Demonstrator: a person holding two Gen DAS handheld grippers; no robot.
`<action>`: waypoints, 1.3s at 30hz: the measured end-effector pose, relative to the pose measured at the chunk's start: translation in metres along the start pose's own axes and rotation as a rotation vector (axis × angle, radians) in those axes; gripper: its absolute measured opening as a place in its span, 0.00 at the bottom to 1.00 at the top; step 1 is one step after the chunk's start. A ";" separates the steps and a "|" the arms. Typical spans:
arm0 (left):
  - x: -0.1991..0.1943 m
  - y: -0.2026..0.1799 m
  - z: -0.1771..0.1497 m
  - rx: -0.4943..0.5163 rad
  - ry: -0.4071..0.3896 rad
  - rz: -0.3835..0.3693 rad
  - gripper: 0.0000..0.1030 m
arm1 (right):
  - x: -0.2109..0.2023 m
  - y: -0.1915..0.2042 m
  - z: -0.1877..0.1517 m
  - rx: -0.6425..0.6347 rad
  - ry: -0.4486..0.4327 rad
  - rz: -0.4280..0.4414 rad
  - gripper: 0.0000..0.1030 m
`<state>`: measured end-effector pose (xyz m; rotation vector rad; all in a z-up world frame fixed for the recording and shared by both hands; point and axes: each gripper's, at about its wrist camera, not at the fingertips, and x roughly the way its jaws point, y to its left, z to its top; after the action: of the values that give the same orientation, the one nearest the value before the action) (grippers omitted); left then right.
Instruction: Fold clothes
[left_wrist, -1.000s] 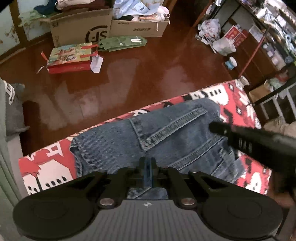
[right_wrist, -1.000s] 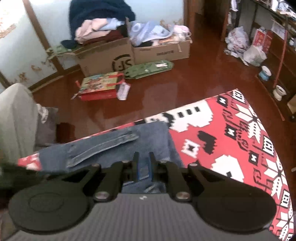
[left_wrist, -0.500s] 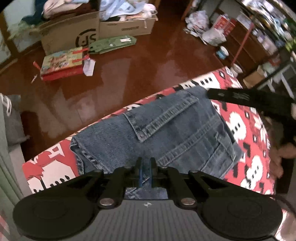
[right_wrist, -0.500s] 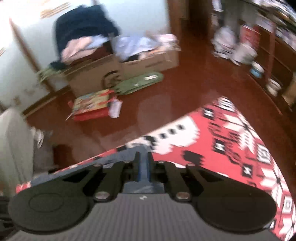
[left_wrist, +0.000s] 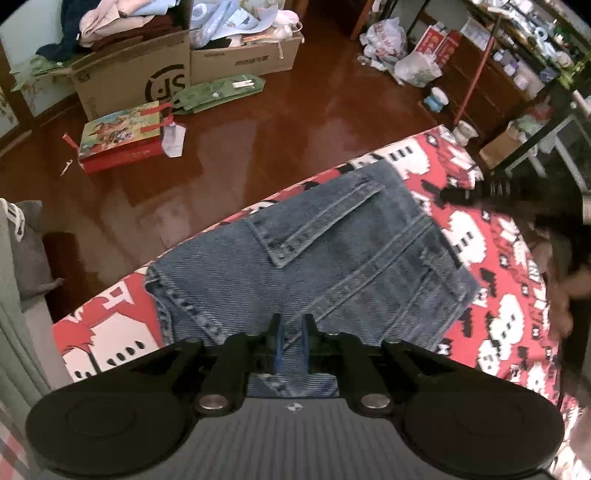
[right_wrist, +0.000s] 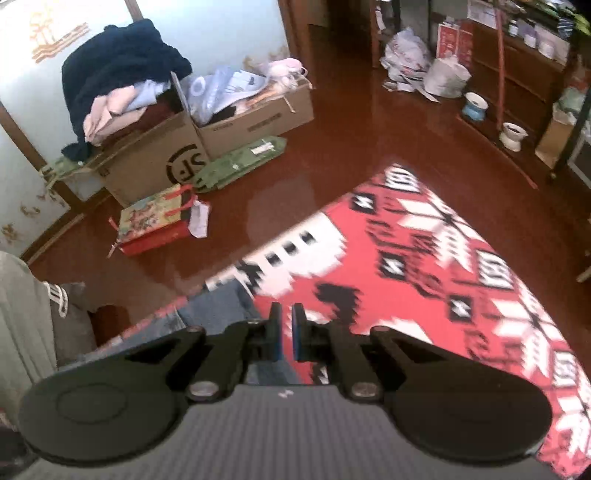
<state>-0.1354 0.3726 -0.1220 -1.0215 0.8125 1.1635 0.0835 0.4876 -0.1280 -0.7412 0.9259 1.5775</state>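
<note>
- Left wrist view: I am hovering my left gripper (left_wrist: 290, 332) low over the near edge of the jeans (left_wrist: 325, 254). My fingers are standing a narrow gap apart, with denim showing through that gap; I cannot tell whether they are pinching cloth or only hanging above it.
- The jeans are lying doubled into a compact, roughly square bundle on the red patterned cloth (left_wrist: 498, 314), near its far edge, a pocket and seams facing up. I judge the bundle is sitting as a fold would leave it, layers stacked and flat.
- My right gripper (left_wrist: 480, 192) is reaching in from the right, over the cloth just beyond the jeans' right side, touching nothing that I can make out.
- Right wrist view: my right gripper (right_wrist: 286, 332) is showing fingers slightly parted, nothing between them. It is pointing along the bare cloth (right_wrist: 461, 266), with the jeans (right_wrist: 218, 310) off to its left, only a corner visible.
- Boxes (right_wrist: 155, 158) heaped with clothes are standing on the floor beyond.
</note>
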 end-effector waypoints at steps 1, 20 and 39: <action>-0.001 -0.003 0.000 0.013 -0.005 -0.007 0.09 | -0.001 0.001 -0.006 -0.008 0.007 0.002 0.05; 0.010 -0.025 -0.014 0.089 0.023 -0.031 0.09 | 0.007 0.013 -0.021 -0.155 0.007 0.040 0.03; 0.010 -0.038 -0.042 0.212 0.062 -0.048 0.09 | -0.026 -0.009 -0.067 -0.172 -0.023 0.022 0.05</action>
<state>-0.0961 0.3330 -0.1376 -0.8999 0.9348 0.9856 0.0962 0.4179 -0.1405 -0.8333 0.7910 1.6963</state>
